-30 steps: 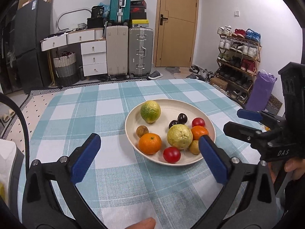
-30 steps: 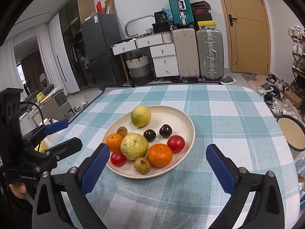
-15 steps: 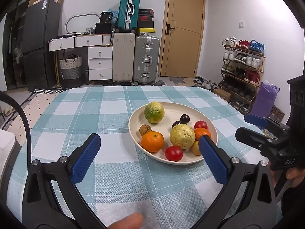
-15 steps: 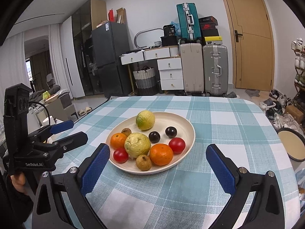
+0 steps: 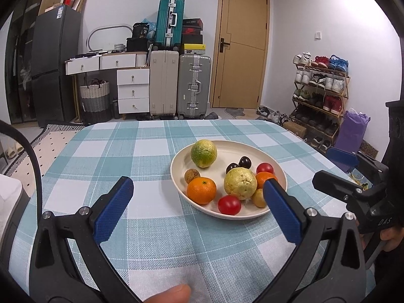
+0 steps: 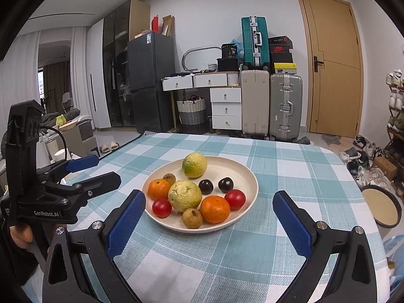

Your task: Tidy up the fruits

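Note:
A cream plate [image 5: 260, 151] [image 6: 246, 174] sits on the checked tablecloth and holds several fruits: a green-yellow citrus [image 5: 203, 153] [image 6: 194, 165], a pale yellow guava [image 5: 240, 183] [image 6: 184, 195], two oranges [image 5: 201, 190] [image 6: 215, 209], two red tomatoes [image 5: 229, 204] [image 6: 235, 199], two dark plums [image 6: 225, 184] and small brown fruits [image 6: 192, 218]. My left gripper [image 5: 198, 204] is open and empty, short of the plate's near left rim. My right gripper [image 6: 209, 213] is open and empty, just in front of the plate. Each gripper shows in the other's view.
The table's teal checked cloth [image 5: 126, 156] spreads left of the plate. A round tray [image 6: 381, 208] lies off the table's right edge. Suitcases [image 5: 193, 85], drawers and a shoe rack [image 5: 320, 93] stand beyond the table.
Both grippers have tilted up and drawn back a little, so the plate sits lower and the room shows more. Jaws stayed open. Fruits have not moved.

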Demonstrator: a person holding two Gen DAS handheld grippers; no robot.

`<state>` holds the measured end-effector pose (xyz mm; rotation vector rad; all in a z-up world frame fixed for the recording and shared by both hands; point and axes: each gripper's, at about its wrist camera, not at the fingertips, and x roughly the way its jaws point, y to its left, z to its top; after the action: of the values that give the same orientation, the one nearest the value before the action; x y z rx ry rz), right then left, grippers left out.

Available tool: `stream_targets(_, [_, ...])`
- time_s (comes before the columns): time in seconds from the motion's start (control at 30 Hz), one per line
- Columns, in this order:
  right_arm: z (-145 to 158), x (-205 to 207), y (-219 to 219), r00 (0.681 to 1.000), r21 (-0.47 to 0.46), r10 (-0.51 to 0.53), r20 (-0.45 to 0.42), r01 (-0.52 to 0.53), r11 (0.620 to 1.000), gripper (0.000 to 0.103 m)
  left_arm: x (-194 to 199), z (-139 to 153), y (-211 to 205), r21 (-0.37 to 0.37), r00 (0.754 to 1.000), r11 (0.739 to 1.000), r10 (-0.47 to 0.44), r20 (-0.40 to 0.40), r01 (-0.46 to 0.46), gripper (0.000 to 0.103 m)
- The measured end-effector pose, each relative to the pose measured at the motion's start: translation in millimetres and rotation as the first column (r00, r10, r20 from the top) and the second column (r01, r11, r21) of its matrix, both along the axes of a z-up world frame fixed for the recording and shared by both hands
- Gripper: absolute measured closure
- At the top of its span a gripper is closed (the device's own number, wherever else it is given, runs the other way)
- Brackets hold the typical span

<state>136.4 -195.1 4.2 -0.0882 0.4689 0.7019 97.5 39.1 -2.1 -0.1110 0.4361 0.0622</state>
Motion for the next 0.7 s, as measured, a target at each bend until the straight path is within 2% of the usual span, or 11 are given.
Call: stream_targets(0.7, [-0.3,3.8,-3.3,1.0,0.019,0.003,-0.012,-0.003,1.0,0.0,-0.1,-0.8,0.2,-0.003,1.0,1.0,0.002,-0.001,-0.002,0.001])
